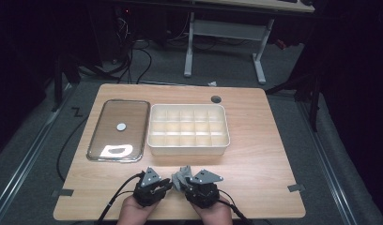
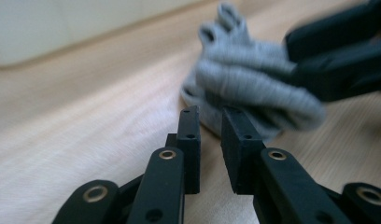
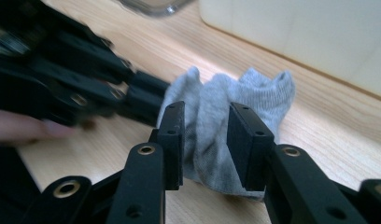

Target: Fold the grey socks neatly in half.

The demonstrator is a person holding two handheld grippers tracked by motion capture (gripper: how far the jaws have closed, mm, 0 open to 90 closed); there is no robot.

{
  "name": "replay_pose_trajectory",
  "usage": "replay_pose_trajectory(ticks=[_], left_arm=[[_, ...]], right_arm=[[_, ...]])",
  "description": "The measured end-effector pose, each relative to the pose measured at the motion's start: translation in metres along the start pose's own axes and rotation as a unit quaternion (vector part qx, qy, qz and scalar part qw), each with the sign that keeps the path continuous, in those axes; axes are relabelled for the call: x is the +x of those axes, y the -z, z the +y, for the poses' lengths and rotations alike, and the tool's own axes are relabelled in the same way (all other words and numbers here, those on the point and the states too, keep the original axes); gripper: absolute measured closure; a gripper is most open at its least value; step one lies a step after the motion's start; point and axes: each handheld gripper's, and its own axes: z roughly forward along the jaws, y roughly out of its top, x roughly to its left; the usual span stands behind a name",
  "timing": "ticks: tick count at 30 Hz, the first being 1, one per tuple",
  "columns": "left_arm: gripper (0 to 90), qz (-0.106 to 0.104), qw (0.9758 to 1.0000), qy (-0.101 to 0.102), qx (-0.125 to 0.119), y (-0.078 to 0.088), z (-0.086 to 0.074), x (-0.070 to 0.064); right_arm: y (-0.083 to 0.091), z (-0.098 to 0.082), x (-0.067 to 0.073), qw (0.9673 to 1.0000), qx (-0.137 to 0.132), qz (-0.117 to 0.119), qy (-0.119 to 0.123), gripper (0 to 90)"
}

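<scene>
- Sock (image 1: 182, 175): grey, bunched, at the lower middle of the high view on the table (image 1: 264, 140), between both grippers and below the white tray (image 1: 188, 149).
- Left gripper (image 2: 210, 126): jaws narrowly apart, empty, tips just short of the sock.
- Right gripper (image 3: 205, 135): jaws moderately apart, straddling the sock, pads not pressing.

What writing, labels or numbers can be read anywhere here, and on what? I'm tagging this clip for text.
None: no readable text in any view.
The grey sock shows plain ribbed knit, no label.
The divided storage box and its clear lid bear no print; the white round spot on the lid is blank.
The wooden table carries no markings.
</scene>
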Motion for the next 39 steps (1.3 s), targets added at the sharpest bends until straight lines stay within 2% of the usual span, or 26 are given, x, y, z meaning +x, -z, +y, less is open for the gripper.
replay_pose_trajectory(ticks=[1,2,3,4,5,8,9,10,11,12,13,18,20,21,24,29,33,34,35,37,38,39], left_arm=[[78.5,0.005,0.9996,0.001,-0.028,0.010,0.005,0.000],[79.1,0.005,0.9996,0.001,-0.028,0.010,0.005,0.000],[79.6,0.005,0.9984,0.002,-0.056,0.022,0.011,0.000],[80.0,0.005,0.9984,0.002,-0.056,0.022,0.011,0.000],[80.1,0.000,0.9971,-0.003,-0.076,0.029,0.016,-0.004],[81.0,-0.009,0.9969,-0.013,-0.078,0.030,0.018,-0.009],[81.9,-0.007,0.9976,-0.031,-0.062,0.023,0.015,-0.015],[82.6,-0.003,0.9982,-0.037,-0.048,0.019,0.013,-0.016],[83.8,-0.001,0.9987,-0.037,-0.035,0.014,0.011,-0.015],[84.6,-0.001,0.9987,-0.037,-0.035,0.014,0.011,-0.015],[85.3,-0.001,0.9993,-0.033,-0.016,0.005,0.007,-0.013],[86.7,0.007,0.9992,-0.040,0.005,-0.005,0.003,-0.012],[86.7,0.008,0.9990,-0.042,0.014,-0.010,0.002,-0.013],[86.9,0.008,0.9989,-0.044,0.016,-0.011,0.001,-0.014],[87.0,0.007,0.9988,-0.046,0.017,-0.012,0.001,-0.015],[87.3,0.006,0.9989,-0.040,0.022,-0.013,0.002,-0.014],[87.0,0.014,0.9994,-0.031,0.012,-0.011,0.003,-0.009],[87.1,0.017,0.9996,-0.023,-0.003,-0.004,0.006,-0.003],[87.3,0.017,0.9996,-0.023,-0.003,-0.004,0.006,-0.003],[88.6,0.004,0.9994,-0.015,-0.031,0.004,0.013,-0.001],[89.1,-0.007,0.9989,-0.020,-0.042,0.007,0.020,-0.004],[89.4,-0.007,0.9989,-0.020,-0.042,0.007,0.020,-0.004]], right_arm=[[-0.002,-0.001,0.000,1.0000,0.004,-0.003,0.001,73.1],[-0.004,-0.002,0.000,1.0000,0.008,-0.005,0.002,76.9],[-0.007,-0.004,0.000,0.9999,0.014,-0.005,0.001,80.2],[-0.010,-0.006,0.000,0.9998,0.019,-0.006,0.003,82.8],[-0.014,-0.008,0.001,0.9997,0.025,-0.005,0.004,84.5],[-0.020,-0.012,0.004,0.9995,0.031,-0.004,0.011,85.8],[-0.022,-0.013,0.005,0.9997,0.024,-0.004,0.010,86.1],[-0.022,-0.012,0.004,0.9997,0.023,-0.002,0.005,86.2],[-0.022,-0.012,0.004,0.9997,0.023,0.000,0.002,86.2],[-0.022,-0.012,0.004,0.9997,0.023,0.000,0.002,86.2],[-0.021,-0.012,0.003,0.9998,0.021,0.003,0.000,86.1],[-0.016,-0.011,0.000,0.9999,0.010,0.003,-0.009,86.1],[-0.007,-0.007,0.001,0.9998,-0.012,0.014,-0.009,86.1],[-0.005,-0.007,0.003,0.9997,-0.013,0.016,-0.008,86.1],[-0.006,-0.007,0.004,0.9997,-0.012,0.021,-0.001,86.1],[-0.017,-0.014,0.002,0.9995,0.014,0.027,0.002,86.2],[-0.020,-0.016,0.001,0.9995,0.015,0.026,0.002,86.7],[-0.020,-0.016,0.002,0.9996,0.015,0.025,0.003,86.7],[-0.021,-0.016,0.002,0.9996,0.014,0.025,0.005,86.7],[-0.021,-0.016,0.002,0.9996,0.014,0.025,0.005,86.7],[-0.021,-0.016,0.002,0.9996,0.014,0.026,0.005,86.6],[-0.021,-0.016,0.002,0.9996,0.014,0.026,0.005,86.6]])
